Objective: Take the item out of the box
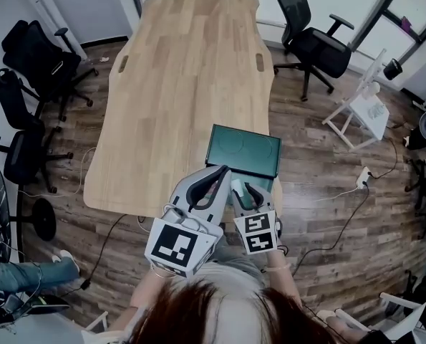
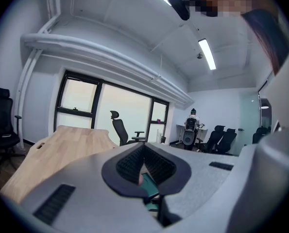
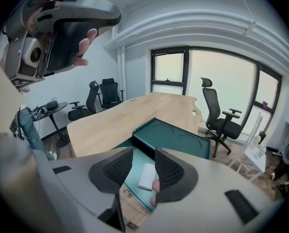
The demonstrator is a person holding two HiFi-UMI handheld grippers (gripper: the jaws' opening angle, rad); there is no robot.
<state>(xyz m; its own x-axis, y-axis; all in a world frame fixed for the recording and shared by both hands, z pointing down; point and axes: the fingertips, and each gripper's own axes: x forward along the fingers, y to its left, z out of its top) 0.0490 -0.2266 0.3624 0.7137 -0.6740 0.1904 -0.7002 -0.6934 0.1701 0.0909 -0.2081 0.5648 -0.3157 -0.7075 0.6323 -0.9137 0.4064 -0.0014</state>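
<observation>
While the green box (image 3: 180, 140) sat open at the wooden table's (image 1: 184, 84) near edge, its small white item (image 3: 147, 176) lay inside, not yet lifted. Above it the right gripper (image 3: 143, 155) hovered, jaws apart and empty; the left gripper (image 2: 144, 149) was pinched closed on nothing.

We're looking at an office meeting room: a long wooden table (image 1: 184, 84) is sitting mid-room, black swivel chairs (image 1: 314, 45) are standing around it, big windows (image 3: 222, 89) are lining one wall, strip lights (image 2: 208, 54) are glowing overhead.
</observation>
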